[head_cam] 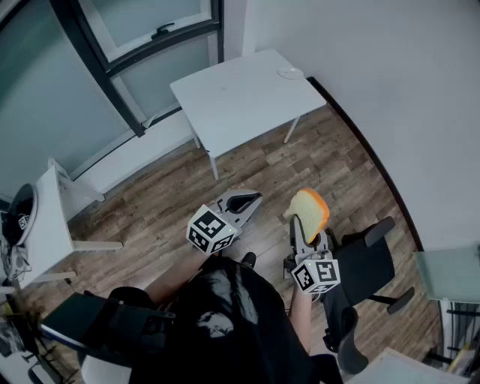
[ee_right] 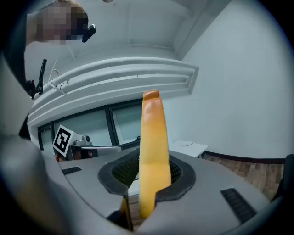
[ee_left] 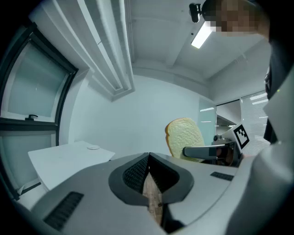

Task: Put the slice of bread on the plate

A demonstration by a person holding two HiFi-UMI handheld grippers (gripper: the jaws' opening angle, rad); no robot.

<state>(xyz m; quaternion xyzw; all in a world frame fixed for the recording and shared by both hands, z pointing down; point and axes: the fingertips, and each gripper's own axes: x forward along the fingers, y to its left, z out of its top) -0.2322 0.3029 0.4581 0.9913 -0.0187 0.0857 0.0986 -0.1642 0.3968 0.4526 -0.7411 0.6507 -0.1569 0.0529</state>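
Right gripper (ee_right: 148, 190) clamps bread (ee_right: 154, 137) edgewise; left gripper view shows broadside

White table (head_cam: 240, 97) by window (head_cam: 142, 22), wood floor (head_cam: 315, 157), white wall (head_cam: 420, 90), blk chair (head_cam: 367, 262) rt.

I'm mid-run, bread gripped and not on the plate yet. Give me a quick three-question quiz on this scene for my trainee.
1. True or false: the left tool is shut with nothing in it.
2. What does the right tool hold? A) a metal spoon B) a pale bread slice with an orange crust C) nothing
3. Short answer: has the bread reached the small round plate on the white rectangular table?

Key
1. True.
2. B.
3. No. It is held upright above the wooden floor, well short of the table.
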